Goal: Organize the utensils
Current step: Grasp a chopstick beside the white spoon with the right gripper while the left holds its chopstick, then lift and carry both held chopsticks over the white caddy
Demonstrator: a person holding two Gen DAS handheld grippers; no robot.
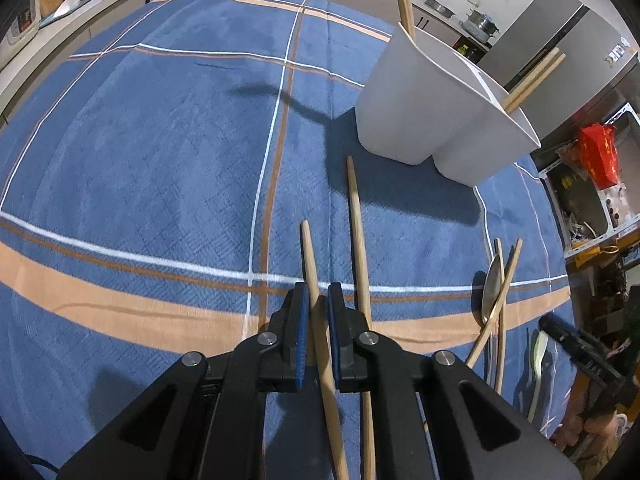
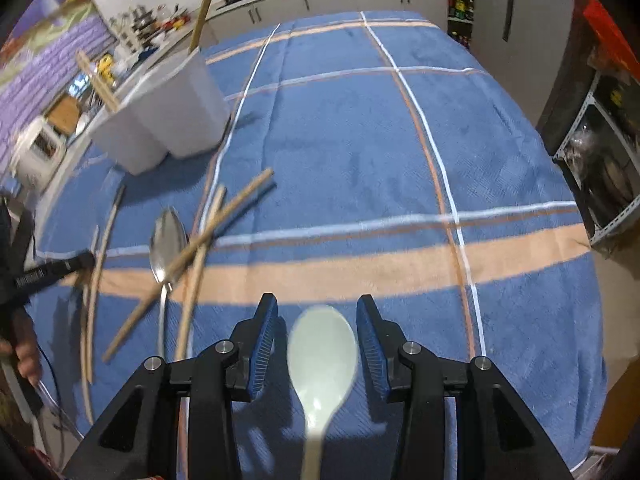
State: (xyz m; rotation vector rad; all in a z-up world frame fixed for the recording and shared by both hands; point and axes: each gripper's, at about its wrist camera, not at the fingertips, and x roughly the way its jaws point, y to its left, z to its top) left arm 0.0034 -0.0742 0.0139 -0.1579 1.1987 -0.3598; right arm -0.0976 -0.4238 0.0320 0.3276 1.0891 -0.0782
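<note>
My left gripper (image 1: pixel 317 290) is shut on a wooden chopstick (image 1: pixel 310 252) that runs up between its blue pads. A second chopstick (image 1: pixel 357 236) lies on the blue cloth just right of it, pointing at the white divided holder (image 1: pixel 416 112), which has several chopsticks standing in it. My right gripper (image 2: pixel 317 304) is open over a pale spoon (image 2: pixel 322 356) lying on the cloth, with a gap on both sides of its bowl. To its left, a metal spoon (image 2: pixel 167 240) lies under two crossed chopsticks (image 2: pixel 224 212). The holder (image 2: pixel 160 120) stands further back on the left.
A blue checked tablecloth (image 1: pixel 160 160) covers the table. Kitchen counters run behind it, metal shelving (image 2: pixel 600 184) stands past the right edge, and a fridge (image 1: pixel 560 40) rises behind the holder. A person's hand (image 2: pixel 24 352) shows at the left edge of the right wrist view.
</note>
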